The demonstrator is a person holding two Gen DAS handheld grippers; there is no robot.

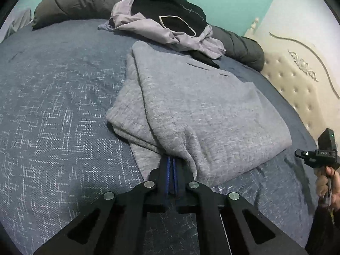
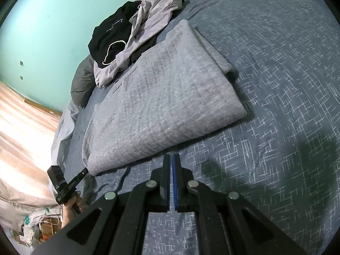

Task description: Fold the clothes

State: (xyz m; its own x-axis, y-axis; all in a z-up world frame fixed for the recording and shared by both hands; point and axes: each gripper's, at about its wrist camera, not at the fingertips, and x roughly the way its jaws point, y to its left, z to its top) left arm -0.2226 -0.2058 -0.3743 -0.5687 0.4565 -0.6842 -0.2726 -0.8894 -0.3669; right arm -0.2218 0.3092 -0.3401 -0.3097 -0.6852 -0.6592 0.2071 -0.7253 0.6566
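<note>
Two closed grippers, one pinching cloth

Left gripper (image 1: 171, 159) is clamped on the near edge of the folded grey garment (image 1: 191, 110), fingertips buried in fabric. Right gripper (image 2: 172, 159), just beside that garment, is closed, holding nothing.

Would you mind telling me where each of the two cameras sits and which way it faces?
Left wrist: on the left gripper, looking down across the bed at the grey garment, its fingers shut on an edge; the right hand shows.
Right wrist: on the right gripper, shut and empty above the bedspread; the left hand shows.
Both share the garment and the clothes pile.
</note>
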